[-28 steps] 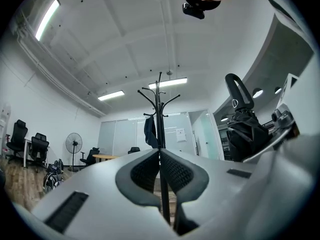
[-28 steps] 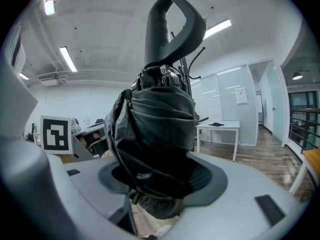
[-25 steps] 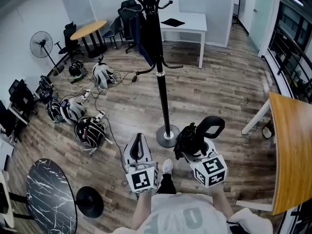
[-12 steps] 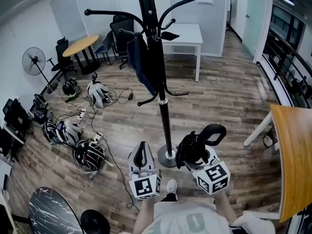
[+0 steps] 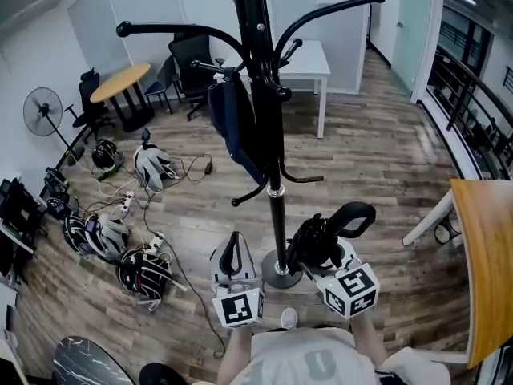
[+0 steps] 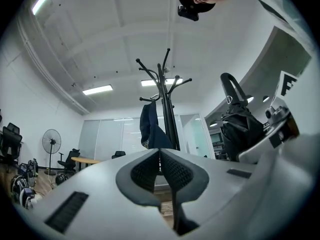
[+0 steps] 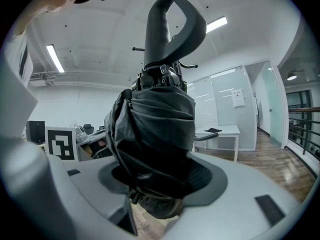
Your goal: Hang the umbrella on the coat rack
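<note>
A folded black umbrella (image 7: 152,139) with a looped handle (image 7: 172,19) stands upright between the jaws of my right gripper (image 7: 160,176), which is shut on its bundled canopy. In the head view that umbrella (image 5: 321,239) sits just right of the black coat rack's pole (image 5: 276,207), handle loop (image 5: 353,215) tilted right. My left gripper (image 5: 232,255) is just left of the pole, jaws shut and empty (image 6: 160,171). The coat rack (image 6: 165,104) rises ahead with curved arms (image 5: 172,30), and a dark navy garment (image 5: 232,127) hangs from one hook.
The rack's round base (image 5: 280,275) lies on the wood floor between my grippers. Helmets (image 5: 144,271) and cables are strewn at left. A white table (image 5: 309,58), a round wooden table (image 5: 120,83) and chairs stand at the back; a wooden tabletop (image 5: 485,263) at right.
Both grippers and I have come closer to the coat rack: its pole and arms loom larger and its base now lies between the grippers. The umbrella stays gripped.
</note>
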`<state>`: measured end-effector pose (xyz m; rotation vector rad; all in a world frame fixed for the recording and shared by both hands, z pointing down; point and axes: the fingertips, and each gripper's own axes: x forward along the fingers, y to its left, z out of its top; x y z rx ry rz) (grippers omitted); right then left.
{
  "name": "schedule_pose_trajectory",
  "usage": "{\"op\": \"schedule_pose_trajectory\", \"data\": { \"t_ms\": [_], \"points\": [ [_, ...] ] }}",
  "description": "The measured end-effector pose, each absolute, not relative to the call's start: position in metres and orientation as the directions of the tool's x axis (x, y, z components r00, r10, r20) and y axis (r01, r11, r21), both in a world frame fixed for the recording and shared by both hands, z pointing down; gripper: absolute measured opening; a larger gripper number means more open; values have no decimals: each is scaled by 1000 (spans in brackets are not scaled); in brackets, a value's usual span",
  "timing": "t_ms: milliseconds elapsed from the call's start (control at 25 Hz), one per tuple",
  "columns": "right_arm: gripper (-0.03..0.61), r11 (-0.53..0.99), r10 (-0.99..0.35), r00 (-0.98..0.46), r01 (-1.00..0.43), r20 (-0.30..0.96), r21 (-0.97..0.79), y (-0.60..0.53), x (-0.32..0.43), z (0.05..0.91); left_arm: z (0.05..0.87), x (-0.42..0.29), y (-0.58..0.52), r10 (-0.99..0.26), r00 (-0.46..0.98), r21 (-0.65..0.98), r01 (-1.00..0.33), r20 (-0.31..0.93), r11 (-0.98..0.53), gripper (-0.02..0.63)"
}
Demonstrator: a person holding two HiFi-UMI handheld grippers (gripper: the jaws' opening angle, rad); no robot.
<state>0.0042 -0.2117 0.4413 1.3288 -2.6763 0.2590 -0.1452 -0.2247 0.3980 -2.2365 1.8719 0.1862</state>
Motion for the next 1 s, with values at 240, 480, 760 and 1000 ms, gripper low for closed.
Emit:
{"op": "schedule_pose_trajectory", "data": {
  "t_ms": [240, 480, 760, 1000],
  "points": [
    [275, 600, -770, -603, -796, 211, -85, -235, -8, 448, 403, -151, -249, -954, 187, -90, -981, -234, -170, 28],
    [275, 621, -752, -622, -779, 218, -80, -250, -17, 444, 398, -156, -259, -959, 168, -85, -985, -227, -152, 28],
    [275, 653, -722, -658, -750, 214, -104, -256, -22, 439, 395, -163, -261, -968, 124, -70, -991, -217, -111, 28],
    [275, 659, -712, -669, -742, 215, -124, -259, -22, 432, 399, -165, -263, -974, 105, -82, -993, -202, -90, 28]
  ]
}}
